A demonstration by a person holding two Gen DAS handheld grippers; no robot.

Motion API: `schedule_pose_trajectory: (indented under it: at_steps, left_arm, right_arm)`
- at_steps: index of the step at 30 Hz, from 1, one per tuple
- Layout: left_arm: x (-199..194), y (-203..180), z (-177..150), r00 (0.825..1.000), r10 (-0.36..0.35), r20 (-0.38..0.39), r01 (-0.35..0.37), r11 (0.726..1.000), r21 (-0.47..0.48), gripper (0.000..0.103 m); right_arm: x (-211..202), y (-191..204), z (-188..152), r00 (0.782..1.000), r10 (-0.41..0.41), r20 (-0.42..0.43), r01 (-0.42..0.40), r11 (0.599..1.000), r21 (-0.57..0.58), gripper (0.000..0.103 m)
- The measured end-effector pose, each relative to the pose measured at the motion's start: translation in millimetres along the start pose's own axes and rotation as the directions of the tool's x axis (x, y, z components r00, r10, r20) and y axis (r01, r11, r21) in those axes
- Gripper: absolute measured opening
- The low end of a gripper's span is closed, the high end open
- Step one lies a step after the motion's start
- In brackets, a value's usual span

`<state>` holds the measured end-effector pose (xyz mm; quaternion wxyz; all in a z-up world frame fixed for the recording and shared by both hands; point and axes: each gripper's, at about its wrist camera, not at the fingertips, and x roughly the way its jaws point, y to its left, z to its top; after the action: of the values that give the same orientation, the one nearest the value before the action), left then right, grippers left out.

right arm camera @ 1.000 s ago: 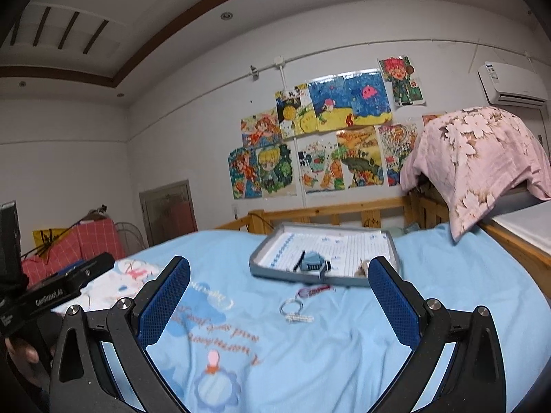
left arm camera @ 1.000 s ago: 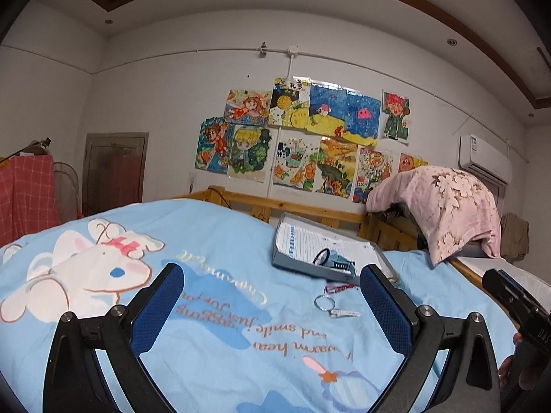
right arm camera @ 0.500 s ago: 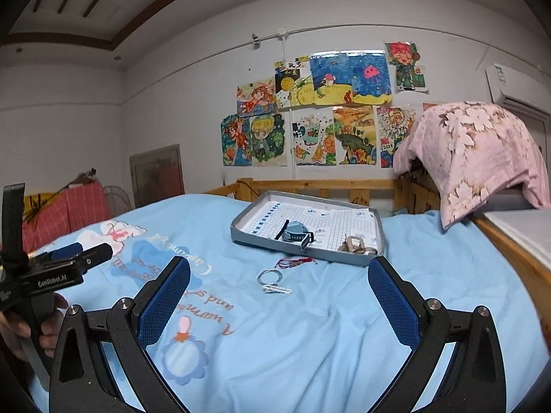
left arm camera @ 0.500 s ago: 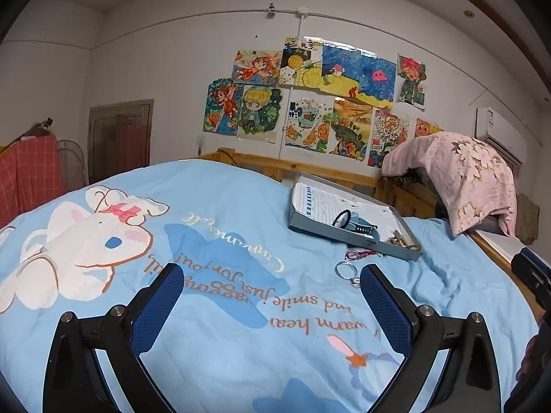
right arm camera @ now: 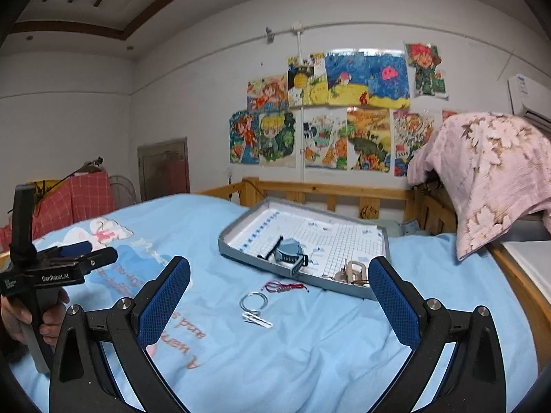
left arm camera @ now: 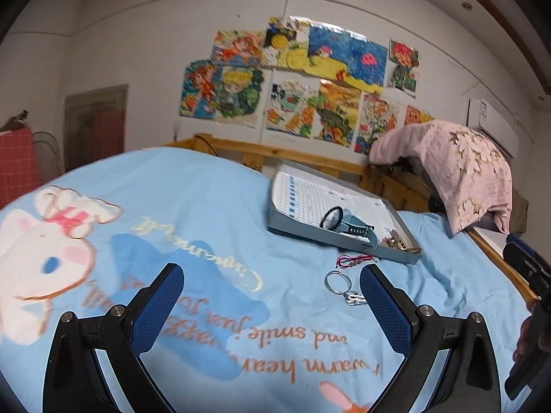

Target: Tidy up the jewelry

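Both the left gripper and right gripper, spread wide and empty, have been brought nearer the silver bracelet lying on the blue bedspread beside the tray.

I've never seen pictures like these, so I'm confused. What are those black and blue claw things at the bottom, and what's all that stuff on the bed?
Those claws are grabbers a person holds, one in each hand. Each has a camera looking out between its two blue fingers, so one picture comes from the left gripper and one from the right gripper. In the right picture you can see the left one from the side, in the person's hand.

Both grabbers are open and holding nothing.

On the blue bedsheet sits a grey tray with a watch and some small jewelry pieces inside. In front of the tray, on the sheet, lie a red cord and a silver ring with a charm.
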<state>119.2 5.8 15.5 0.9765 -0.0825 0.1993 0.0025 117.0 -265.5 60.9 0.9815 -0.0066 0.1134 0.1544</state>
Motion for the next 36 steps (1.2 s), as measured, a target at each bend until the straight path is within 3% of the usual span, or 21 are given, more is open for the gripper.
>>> schedule_pose_trajectory:
  at_steps: [9, 16, 17, 19, 22, 25, 32, 36]
  left_arm:
    - [92.0, -11.8, 0.6, 0.986, -0.095, -0.138, 0.096, 0.995, 0.002, 0.102]
    - [149.5, -28.0, -2.1, 0.957, -0.178, -0.23, 0.194, 0.98, 0.047, 0.077]
    - [153.8, -28.3, -3.3, 0.953, -0.187, -0.237, 0.203, 0.978, 0.044, 0.074]
    - [166.9, -30.9, -8.4, 0.938, -0.225, -0.265, 0.245, 0.969, 0.043, 0.062]
    - [181.2, -35.8, -17.9, 0.91, -0.275, -0.31, 0.303, 0.952, 0.043, 0.043]
    - [191.3, -40.8, -25.7, 0.887, -0.306, -0.346, 0.343, 0.938, 0.05, 0.032]
    - [217.2, -51.4, -27.1, 0.829, -0.346, -0.439, 0.404, 0.914, 0.043, 0.026]
    - [224.5, -53.7, -30.0, 0.821, -0.335, -0.463, 0.402, 0.914, 0.05, 0.019]
  right_arm:
    - [71.0, -34.7, -44.6, 0.988, 0.038, -0.151, -0.019, 0.992, 0.122, 0.102]
    - [125.3, -31.9, -68.2, 0.96, 0.135, -0.247, -0.116, 0.989, 0.089, 0.099]
    - [128.3, -30.4, -70.1, 0.958, 0.148, -0.247, -0.129, 0.987, 0.092, 0.097]
    - [138.3, -23.0, -75.5, 0.944, 0.183, -0.275, -0.169, 0.983, 0.072, 0.083]
    - [147.0, -10.0, -82.6, 0.924, 0.216, -0.315, -0.217, 0.976, 0.034, 0.073]
    - [150.3, 2.0, -86.0, 0.909, 0.234, -0.344, -0.255, 0.967, -0.015, 0.065]
    - [161.6, 17.9, -87.3, 0.898, 0.231, -0.374, -0.279, 0.957, -0.079, 0.04]
    - [161.9, 20.5, -89.8, 0.892, 0.231, -0.39, -0.287, 0.953, -0.093, 0.024]
